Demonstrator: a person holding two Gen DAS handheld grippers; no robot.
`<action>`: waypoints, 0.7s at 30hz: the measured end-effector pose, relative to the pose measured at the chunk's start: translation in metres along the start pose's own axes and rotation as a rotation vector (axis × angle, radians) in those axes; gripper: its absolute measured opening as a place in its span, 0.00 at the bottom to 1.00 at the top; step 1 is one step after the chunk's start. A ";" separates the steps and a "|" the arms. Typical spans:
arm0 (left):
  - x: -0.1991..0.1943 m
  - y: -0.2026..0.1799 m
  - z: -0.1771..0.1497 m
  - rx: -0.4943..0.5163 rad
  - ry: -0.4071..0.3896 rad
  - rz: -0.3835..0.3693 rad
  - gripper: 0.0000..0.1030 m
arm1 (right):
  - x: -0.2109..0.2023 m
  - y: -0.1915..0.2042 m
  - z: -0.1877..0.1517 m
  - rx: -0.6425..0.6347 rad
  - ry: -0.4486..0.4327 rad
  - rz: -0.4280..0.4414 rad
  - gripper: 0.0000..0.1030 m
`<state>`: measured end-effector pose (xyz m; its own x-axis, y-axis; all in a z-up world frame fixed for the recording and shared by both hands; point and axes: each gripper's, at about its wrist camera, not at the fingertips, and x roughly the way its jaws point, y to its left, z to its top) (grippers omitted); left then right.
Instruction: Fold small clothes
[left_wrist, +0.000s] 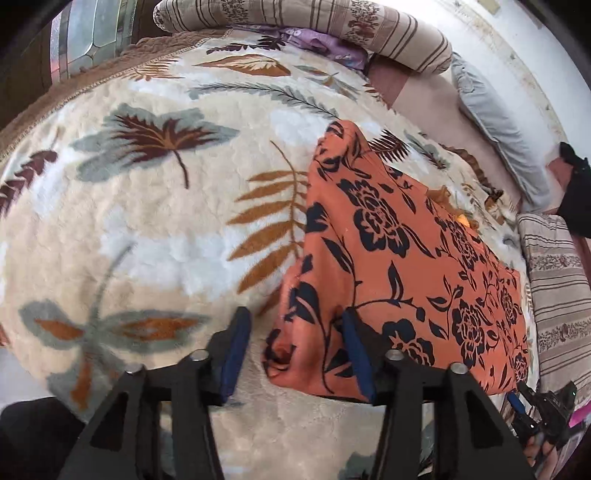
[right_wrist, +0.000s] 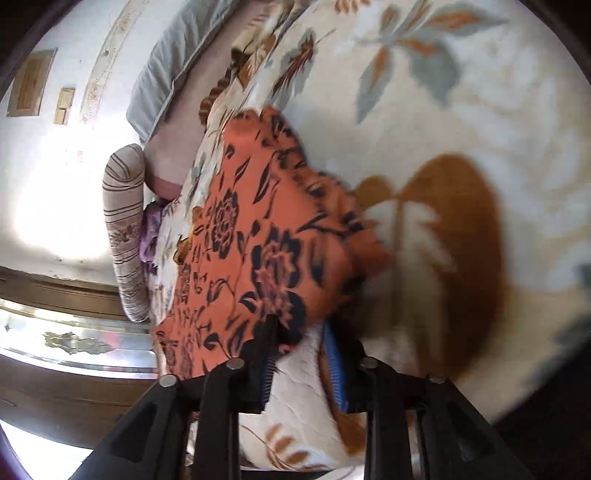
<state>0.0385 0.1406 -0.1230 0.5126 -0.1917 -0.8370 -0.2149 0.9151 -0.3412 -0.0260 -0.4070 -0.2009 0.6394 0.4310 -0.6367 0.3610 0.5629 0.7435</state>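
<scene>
An orange garment with a dark flower print (left_wrist: 399, 236) lies folded flat on the leaf-patterned blanket (left_wrist: 159, 221). My left gripper (left_wrist: 295, 313) stands open over the garment's near left corner; the right blue-padded finger (left_wrist: 356, 354) rests on the cloth and the left finger (left_wrist: 236, 350) is over bare blanket. In the right wrist view the same garment (right_wrist: 243, 236) lies ahead and to the left. My right gripper (right_wrist: 299, 325) is open at its near corner, with the cloth edge lapping over the left finger (right_wrist: 264, 354) and blanket (right_wrist: 424, 122) showing in the gap.
Striped bolsters (left_wrist: 391, 33) (left_wrist: 557, 295) line the bed's far and right sides, with a grey pillow (left_wrist: 491, 122) and purple cloth (left_wrist: 325, 44) beside them. The other hand-held gripper (left_wrist: 539, 410) shows at the lower right. A mirrored wooden cabinet (right_wrist: 70, 343) stands past the bed edge.
</scene>
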 end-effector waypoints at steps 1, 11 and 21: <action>-0.006 0.000 0.006 0.005 -0.021 -0.006 0.57 | -0.014 0.002 0.002 -0.027 -0.037 -0.023 0.51; 0.037 -0.018 0.087 0.127 -0.042 -0.037 0.57 | -0.003 0.084 0.097 -0.376 -0.096 -0.073 0.60; 0.089 -0.045 0.112 0.180 -0.008 -0.004 0.50 | 0.108 0.108 0.151 -0.569 0.004 -0.286 0.30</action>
<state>0.1871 0.1219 -0.1339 0.5198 -0.1931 -0.8322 -0.0608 0.9633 -0.2615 0.1848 -0.4062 -0.1580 0.5683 0.2105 -0.7955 0.0988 0.9423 0.3200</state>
